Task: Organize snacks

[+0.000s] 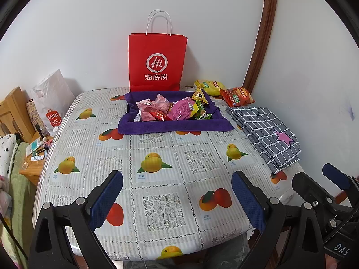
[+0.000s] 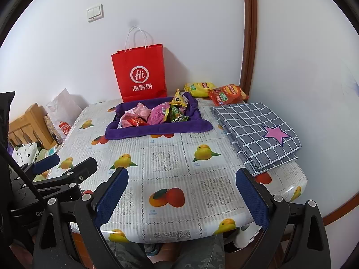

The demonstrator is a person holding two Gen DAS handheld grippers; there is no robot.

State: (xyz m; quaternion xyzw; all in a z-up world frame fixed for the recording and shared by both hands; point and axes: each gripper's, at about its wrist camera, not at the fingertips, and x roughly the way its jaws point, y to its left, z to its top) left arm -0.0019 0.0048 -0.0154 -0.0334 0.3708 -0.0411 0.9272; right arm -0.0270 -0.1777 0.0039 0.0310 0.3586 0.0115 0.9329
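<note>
Left gripper [image 1: 177, 192] spread; only its view shows nightstand [image 1: 33, 157].

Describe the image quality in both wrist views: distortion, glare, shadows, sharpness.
Left wrist view: heavy fisheye bending, the door frame curves, corners are black, and the red bag glows oversaturated. Right wrist view: same bowing, glare along the tablecloth edge, a soft shadow right of the red bag. Both are sharp mid-frame; both open claws, left and right, look oversized.

A home: fruit-print tablecloth [image 1: 157, 157], wooden bed frame [image 1: 15, 109], shopping bags [image 1: 157, 60].
</note>
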